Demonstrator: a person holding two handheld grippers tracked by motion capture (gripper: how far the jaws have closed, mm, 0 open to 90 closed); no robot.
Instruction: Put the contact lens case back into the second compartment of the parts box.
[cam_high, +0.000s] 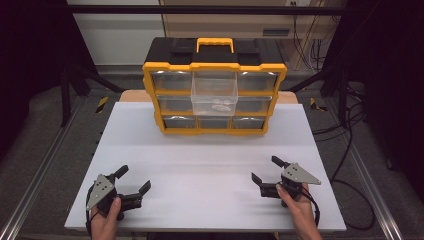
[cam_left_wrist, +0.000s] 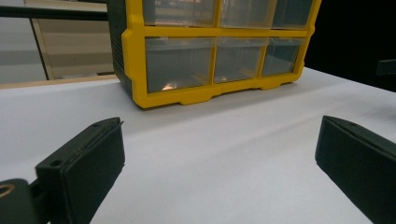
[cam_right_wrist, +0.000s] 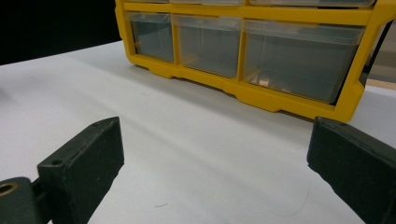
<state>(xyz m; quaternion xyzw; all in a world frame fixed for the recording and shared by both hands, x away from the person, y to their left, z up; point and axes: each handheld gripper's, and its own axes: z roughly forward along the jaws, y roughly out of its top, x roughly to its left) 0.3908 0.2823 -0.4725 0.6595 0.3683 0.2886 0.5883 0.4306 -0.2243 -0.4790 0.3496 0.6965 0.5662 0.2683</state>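
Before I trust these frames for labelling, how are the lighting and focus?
High view: soft but evenly lit white table, dark surroundings, pulled-out clear drawer readable. Left gripper view: near jaws blurred, small orange glint in the organizer bottom drawer. Right gripper view: jaws soft, drawers sharp, no strong glare.

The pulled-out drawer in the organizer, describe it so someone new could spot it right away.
At the far end of the white table stands a yellow and black drawer organizer with a yellow handle. Its top middle drawer is the one. Unlike its shut neighbours, this clear drawer juts forward, with small pale bits inside.
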